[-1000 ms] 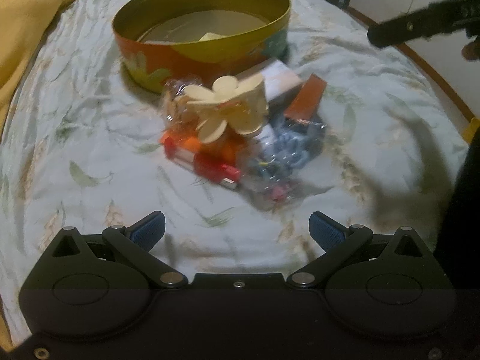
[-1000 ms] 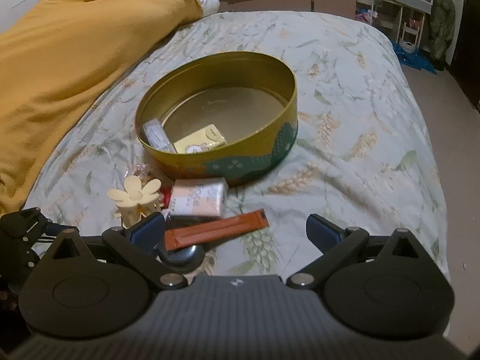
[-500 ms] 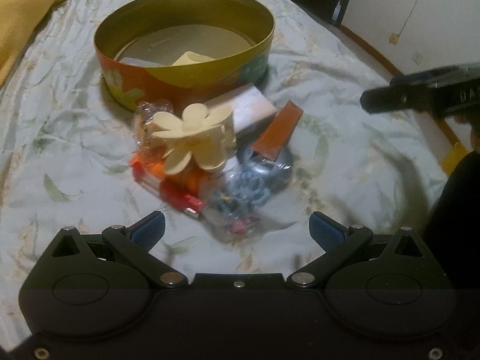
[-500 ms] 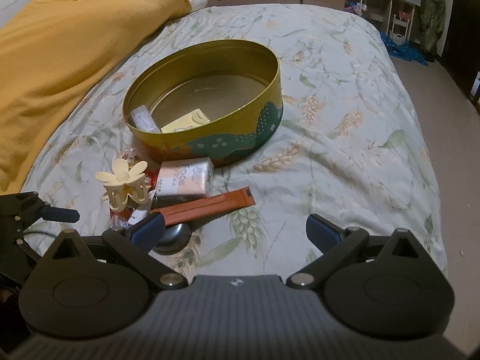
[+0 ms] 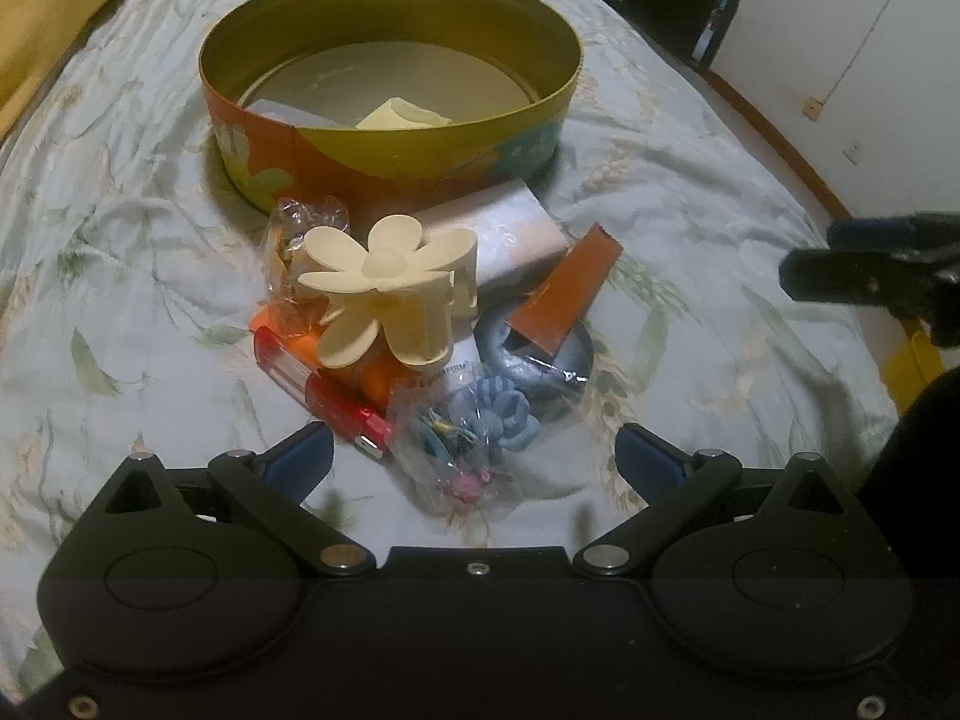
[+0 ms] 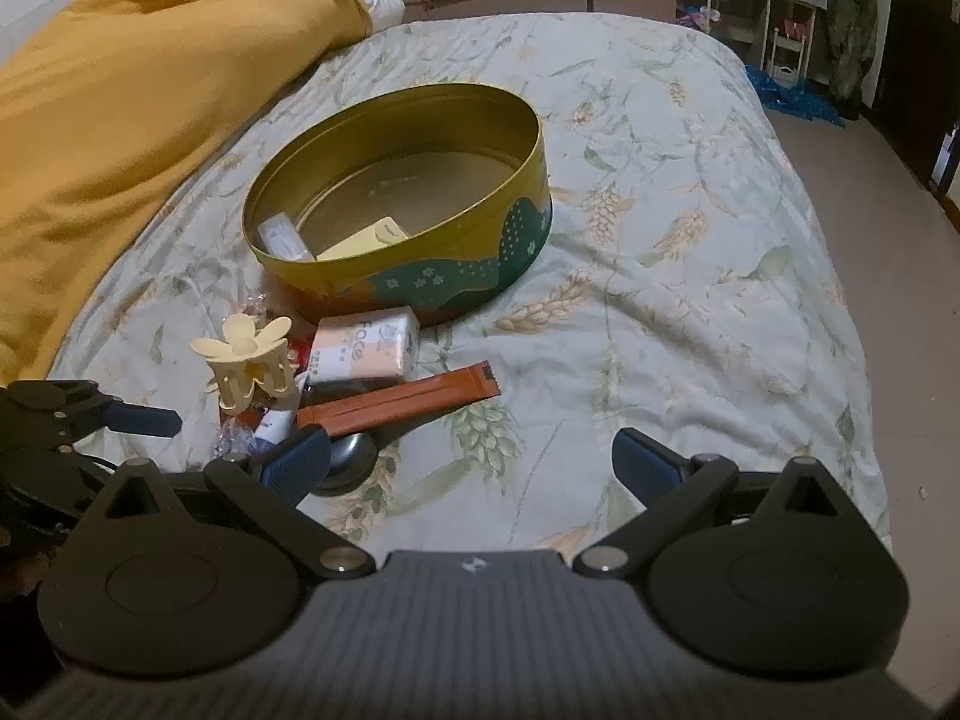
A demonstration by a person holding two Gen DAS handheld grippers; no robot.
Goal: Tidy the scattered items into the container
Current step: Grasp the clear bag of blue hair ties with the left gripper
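Bed (image 6: pixel 690 300), leaf-print cover; yellow blanket (image 6: pixel 120 138) at 10 o'clock in the right wrist view.

Round tin (image 5: pixel 390 138) sits open at 12 o'clock of the left gripper (image 5: pixel 474 456). Inside it: a pale yellow packet (image 5: pixel 399 115) and a small white tube (image 6: pixel 285 238), both against the near wall.

Pile lies between tin and left gripper, ahead of the jaws, touching neither pad. Flower clip (image 5: pixel 384 294) tops the pile, dead ahead. Behind it, a tissue pack (image 5: pixel 510 237) just beside the tin. Orange sachet (image 5: pixel 567 294) at 1 o'clock, its near end resting on a grey disc (image 5: pixel 540 363). Red tube (image 5: pixel 324 390) at 11 o'clock. Clear bag of hair ties (image 5: pixel 474 426) nearest the jaws, just short of the gap. Crinkled wrapper (image 5: pixel 294 240) left of the clip.

Left jaws spread wide, holding nothing.

Right gripper (image 6: pixel 471 459) hovers over the bed; jaws spread wide, holding nothing. Pile sits at its 10 to 11 o'clock, the disc partly hidden behind the left pad. Tin at 12 o'clock, well apart.
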